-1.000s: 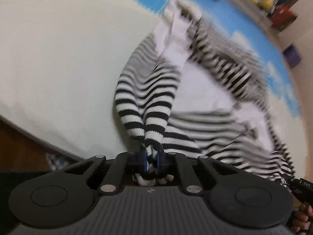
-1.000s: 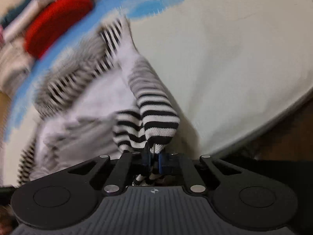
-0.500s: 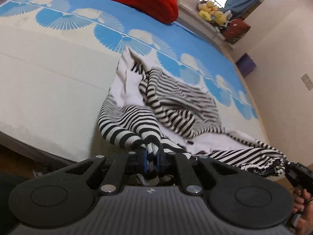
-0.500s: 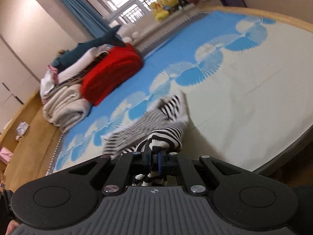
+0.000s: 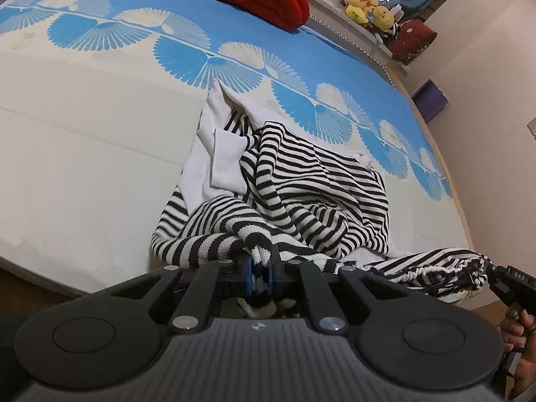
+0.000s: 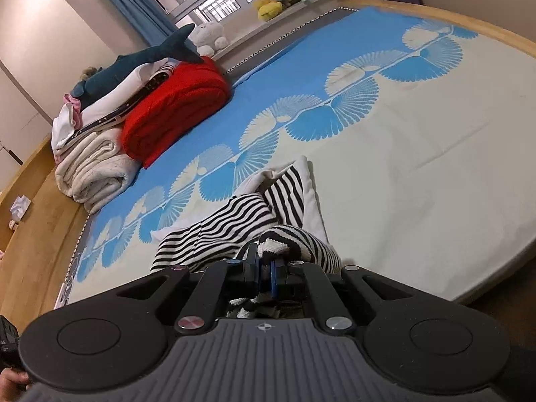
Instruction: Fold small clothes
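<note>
A black-and-white striped garment (image 5: 301, 184) with white panels lies crumpled on the cream part of the bed, near its front edge. My left gripper (image 5: 260, 268) is shut on a bunched striped edge of it, low over the mattress. My right gripper (image 6: 264, 268) is shut on another striped edge (image 6: 284, 241) of the same garment (image 6: 234, 224). The right gripper also shows at the far right of the left wrist view (image 5: 509, 281), at the garment's stretched hem.
The bed cover (image 5: 83, 154) is cream with a blue fan pattern. A red folded blanket (image 6: 177, 100), a stack of folded linen (image 6: 97, 167) and a shark plush (image 6: 140, 60) lie at the far side. Plush toys (image 5: 368, 10) sit on the sill. Wooden floor (image 6: 37, 221) borders the bed.
Both grippers have lowered the garment from hanging in the air onto the bed, where it now lies crumpled. Both stay shut on its edges.
</note>
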Demonstrator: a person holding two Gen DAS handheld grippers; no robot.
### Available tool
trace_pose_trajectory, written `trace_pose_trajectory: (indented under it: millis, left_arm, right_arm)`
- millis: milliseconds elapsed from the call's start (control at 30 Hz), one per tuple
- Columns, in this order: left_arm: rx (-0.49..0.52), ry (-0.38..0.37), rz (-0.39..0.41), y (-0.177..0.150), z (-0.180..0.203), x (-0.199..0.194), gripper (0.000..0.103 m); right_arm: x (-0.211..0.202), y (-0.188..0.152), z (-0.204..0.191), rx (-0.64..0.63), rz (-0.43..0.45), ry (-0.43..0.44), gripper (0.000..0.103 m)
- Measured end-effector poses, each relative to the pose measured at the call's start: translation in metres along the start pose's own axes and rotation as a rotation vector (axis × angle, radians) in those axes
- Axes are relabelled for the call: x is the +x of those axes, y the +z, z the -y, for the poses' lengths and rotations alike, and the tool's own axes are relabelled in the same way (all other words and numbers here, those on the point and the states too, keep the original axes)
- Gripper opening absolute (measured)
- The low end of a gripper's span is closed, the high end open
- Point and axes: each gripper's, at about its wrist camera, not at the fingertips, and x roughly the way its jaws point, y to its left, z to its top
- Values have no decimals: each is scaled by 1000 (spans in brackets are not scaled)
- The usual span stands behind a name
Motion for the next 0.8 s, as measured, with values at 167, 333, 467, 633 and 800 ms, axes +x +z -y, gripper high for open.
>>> trace_pose_trajectory:
  millis: [167, 333, 467, 633, 800]
  left_arm:
    - [4, -6, -7, 27, -1, 22, 9]
    - [-21, -6, -20, 90, -8, 66, 9]
    - [-172, -33, -23, 150, -32, 117, 18]
    - [-218, -76, 126, 168, -53, 104, 49]
    - [36, 4, 46, 154, -42, 131, 73]
  right_arm:
    - [24, 20, -2, -31, -16, -5, 5]
    - [76, 56, -10, -50, -60, -19, 5]
    - [142, 94, -8, -1, -82, -40, 10]
    - [162, 108, 7, 7, 67, -108, 47]
    - [177, 95, 27, -144, -14, -112, 51]
